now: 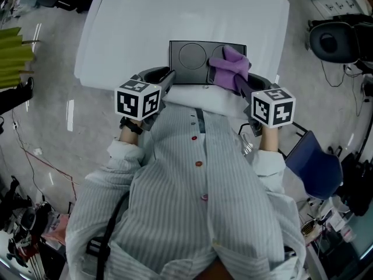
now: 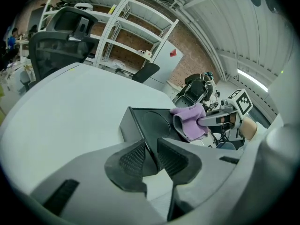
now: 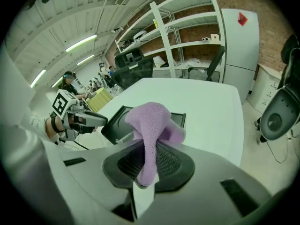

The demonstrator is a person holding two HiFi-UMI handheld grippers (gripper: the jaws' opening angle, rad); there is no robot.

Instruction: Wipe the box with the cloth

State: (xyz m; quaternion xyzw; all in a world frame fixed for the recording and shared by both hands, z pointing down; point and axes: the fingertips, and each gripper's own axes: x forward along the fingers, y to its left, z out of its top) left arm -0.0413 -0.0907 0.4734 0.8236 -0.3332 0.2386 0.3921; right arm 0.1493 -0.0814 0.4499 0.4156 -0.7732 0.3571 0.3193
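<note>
Steadying the black box [image 1: 191, 63] near the white table's [image 1: 175, 10] front edge, the left gripper [image 2: 151, 156] pinches its rim while the right gripper [image 3: 147, 168], clamped on the purple cloth [image 1: 229, 69], holds it over the box's right half, so the wiping step seems in hand and next calls for sweeping the cloth across the top.

In the head view the marker cubes [image 1: 139, 100] and the person's shirt [image 1: 198, 174] cover the near rim of the box [image 1: 189, 63] and the near edge of the desk [image 1: 134, 34]. The desk's far edge is cut off at the top of the frame. The purple cloth [image 1: 230, 69] hides most of the box's right round recess.

In the left gripper view, lower centre, the left hand-held gripper [image 2: 151, 156] covers the box's near corner.

In the right gripper view the cloth fills the gap of the right hand-held gripper [image 3: 147, 161] and hides part of the box behind it. Things on the shelves [image 3: 187, 27], upper centre, are too small to tell.
</note>
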